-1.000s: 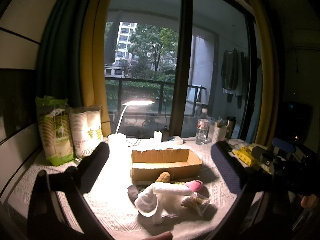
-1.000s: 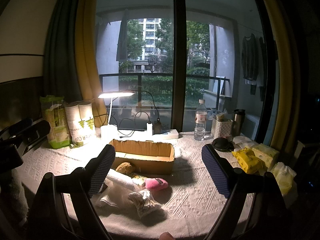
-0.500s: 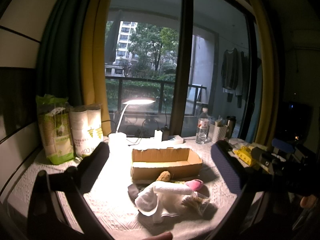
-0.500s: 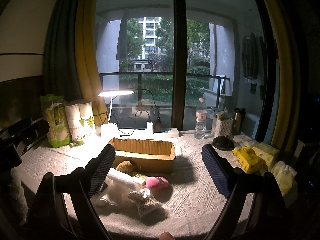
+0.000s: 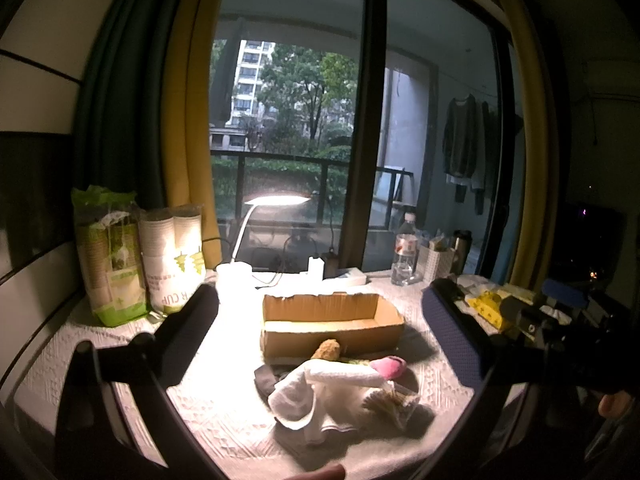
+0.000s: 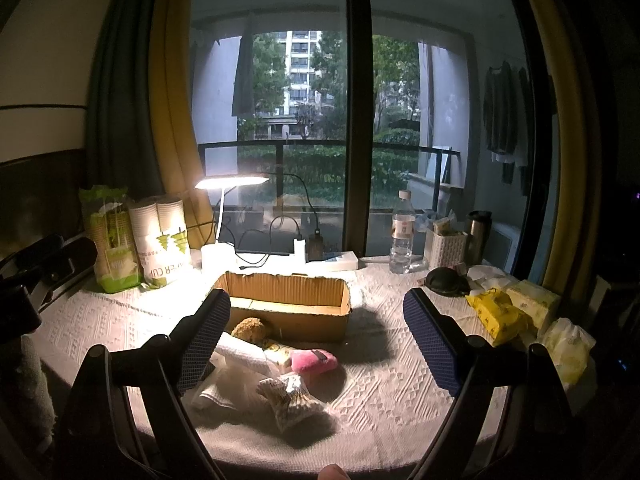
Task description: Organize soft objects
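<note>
Both tongs are hovering above the near edge of the table (image 6: 392, 384), spread wide and gripping nothing. The left gripper (image 5: 320, 336) is framing the box (image 5: 332, 322) and the pile of soft things between its fingers (image 5: 452, 340); the pile is lying ahead of the tips and slightly below them, with the box just beyond it. A white towel (image 5: 316, 392) is sprawling at the front of the pile, a pink toy (image 5: 390, 367) is sitting at its right end, a brown plush (image 5: 326, 350) is leaning against the box's near wall, and a clear packet (image 5: 394, 400) is resting nearest the right finger.

The right gripper (image 6: 316, 340) is looking at the same heap from further right: the pile is lying close to its left finger, whose pad (image 6: 204, 344) is overlapping the rolled towel (image 6: 244, 354). The pink toy (image 6: 314, 360) and packet (image 6: 290, 396) are sitting between the fingers, left of centre. The box (image 6: 286, 306) is standing empty straight ahead. A lamp (image 6: 230, 184) is shining beyond the left finger, and yellow packs (image 6: 496, 314) are lying just past the right one.
</note>
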A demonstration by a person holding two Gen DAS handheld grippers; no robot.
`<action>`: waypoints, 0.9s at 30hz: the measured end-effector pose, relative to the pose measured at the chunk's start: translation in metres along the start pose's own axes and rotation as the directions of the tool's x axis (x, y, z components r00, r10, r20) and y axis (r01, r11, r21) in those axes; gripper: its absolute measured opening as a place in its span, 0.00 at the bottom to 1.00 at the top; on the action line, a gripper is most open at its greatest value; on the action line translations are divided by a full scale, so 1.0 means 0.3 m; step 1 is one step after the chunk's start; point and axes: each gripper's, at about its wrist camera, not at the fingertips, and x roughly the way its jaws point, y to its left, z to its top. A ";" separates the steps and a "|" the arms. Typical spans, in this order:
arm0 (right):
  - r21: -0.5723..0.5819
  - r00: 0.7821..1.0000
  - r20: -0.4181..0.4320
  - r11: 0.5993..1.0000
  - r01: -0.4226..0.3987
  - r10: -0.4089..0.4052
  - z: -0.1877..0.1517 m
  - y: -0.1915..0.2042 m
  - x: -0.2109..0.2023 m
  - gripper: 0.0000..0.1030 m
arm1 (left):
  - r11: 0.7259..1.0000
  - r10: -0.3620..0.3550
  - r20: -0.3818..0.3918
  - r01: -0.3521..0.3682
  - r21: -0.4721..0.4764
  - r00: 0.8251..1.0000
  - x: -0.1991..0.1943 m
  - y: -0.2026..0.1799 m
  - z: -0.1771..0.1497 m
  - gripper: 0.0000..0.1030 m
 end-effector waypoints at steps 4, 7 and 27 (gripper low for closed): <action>0.000 1.000 -0.002 1.000 0.000 0.000 -0.004 0.001 0.006 0.88 | 1.000 -0.001 -0.001 0.001 0.000 1.000 -0.002 0.000 -0.002 0.99; 0.001 1.000 -0.003 1.000 -0.001 0.001 -0.004 0.000 0.006 0.88 | 1.000 -0.001 -0.003 0.001 -0.001 1.000 -0.006 -0.002 -0.007 0.99; 0.034 0.981 -0.195 0.999 -0.015 0.021 -0.117 -0.023 0.221 0.88 | 1.000 0.008 -0.218 -0.012 -0.016 0.976 0.229 0.009 -0.152 0.99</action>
